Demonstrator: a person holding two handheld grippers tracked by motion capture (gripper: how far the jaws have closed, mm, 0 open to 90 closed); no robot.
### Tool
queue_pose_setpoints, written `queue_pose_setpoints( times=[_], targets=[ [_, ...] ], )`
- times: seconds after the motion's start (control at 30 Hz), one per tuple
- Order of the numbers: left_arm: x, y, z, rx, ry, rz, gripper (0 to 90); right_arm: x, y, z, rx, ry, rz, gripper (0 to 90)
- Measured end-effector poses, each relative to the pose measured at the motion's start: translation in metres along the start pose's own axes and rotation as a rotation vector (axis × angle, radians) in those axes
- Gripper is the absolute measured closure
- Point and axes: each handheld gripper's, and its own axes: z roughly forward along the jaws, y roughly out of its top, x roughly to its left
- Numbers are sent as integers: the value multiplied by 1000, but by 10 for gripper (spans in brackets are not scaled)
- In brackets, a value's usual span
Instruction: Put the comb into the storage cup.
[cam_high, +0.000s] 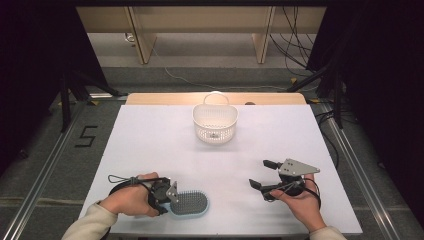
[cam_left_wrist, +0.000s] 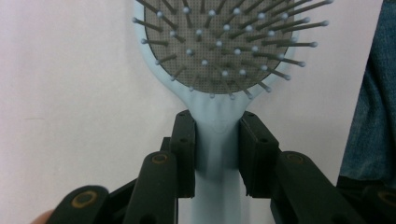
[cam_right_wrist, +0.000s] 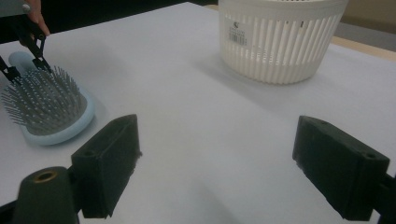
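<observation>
A light blue hairbrush (cam_high: 190, 204) lies bristles up near the table's front edge. My left gripper (cam_high: 167, 196) is shut on its handle. In the left gripper view both black pads press the sides of the hairbrush handle (cam_left_wrist: 215, 140), and the bristle head (cam_left_wrist: 224, 42) fills the top. My right gripper (cam_high: 260, 175) hovers at the front right, open, with nothing between its jaws. From the right gripper view the hairbrush (cam_right_wrist: 49, 109) lies at the left and a white slotted basket (cam_right_wrist: 280, 39) stands ahead.
The white basket (cam_high: 215, 122) with a handle stands at the table's far middle. A white sheet (cam_high: 150, 145) covers the table. Blue fabric (cam_left_wrist: 373, 102) shows at the right edge of the left gripper view.
</observation>
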Motion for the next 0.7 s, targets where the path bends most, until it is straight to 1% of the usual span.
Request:
queue_pose_setpoints(
  times=[0.07, 0.13, 0.2, 0.27, 0.33, 0.37, 0.4, 0.43, 0.5, 0.57, 0.6, 0.7],
  targets=[
    [-1, 0, 0, -4, 1, -1, 696, 0, 0, 0, -1, 0, -1, 158],
    [-1, 1, 0, -14, 11, 1, 696, 0, 0, 0, -1, 0, 0, 158],
    [-1, 1, -1, -20, 10, 1, 696, 0, 0, 0, -1, 0, -1, 158],
    [-1, 1, -2, -26, -1, -9, 696, 0, 0, 0, -1, 0, 0, 158],
    [0, 0, -1, -45, 7, -9, 696, 0, 0, 0, -1, 0, -1, 158],
    [0, 0, -1, -46, 3, -15, 696, 0, 0, 0, -1, 0, 0, 158],
    [1, 0, -2, -56, 12, -9, 696, 0, 0, 0, -2, 0, -1, 158],
    [1, -1, -2, -63, 11, -19, 697, 0, 0, 0, -2, 0, -2, 158],
    [2, -2, -4, -79, 15, -25, 696, 0, 0, 0, -2, 0, -1, 158],
    [2, -3, -6, -107, 26, -33, 696, 0, 0, 0, -2, 0, -1, 158],
    [2, -3, -7, -116, 25, -45, 697, 0, 0, 0, -1, 0, -1, 158],
    [3, -4, -8, -139, 42, -49, 696, 0, 0, 0, -1, 0, -1, 158]
  ],
)
